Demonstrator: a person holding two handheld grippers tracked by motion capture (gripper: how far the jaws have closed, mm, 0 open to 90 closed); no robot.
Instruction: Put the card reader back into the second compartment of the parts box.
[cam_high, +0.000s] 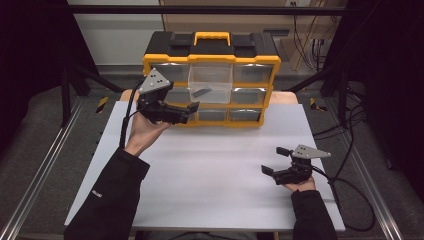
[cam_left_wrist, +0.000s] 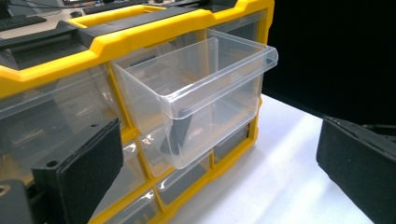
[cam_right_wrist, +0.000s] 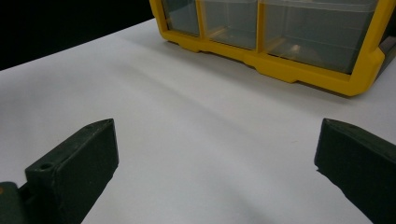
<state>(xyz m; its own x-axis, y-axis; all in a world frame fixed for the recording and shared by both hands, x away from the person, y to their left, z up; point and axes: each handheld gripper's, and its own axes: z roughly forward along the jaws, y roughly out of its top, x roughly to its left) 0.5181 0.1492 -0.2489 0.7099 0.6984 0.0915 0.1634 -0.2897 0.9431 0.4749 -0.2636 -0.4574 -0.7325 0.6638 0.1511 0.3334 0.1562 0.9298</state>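
Note:
A yellow and black drawer cabinet stands at the back of the white table. Its top middle clear drawer is pulled out, and a dark flat piece lies inside it. In the left gripper view the drawer juts out with the dark piece leaning against its front wall. My left gripper is open in front of the cabinet's left side, near the pulled-out drawer. My right gripper hangs open over the table's front right, with nothing between its jaws.
The cabinet's other clear drawers are pushed in. Cables trail off the table's right side. Metal rails run along both sides of the table. A wide stretch of bare white tabletop lies between the two grippers.

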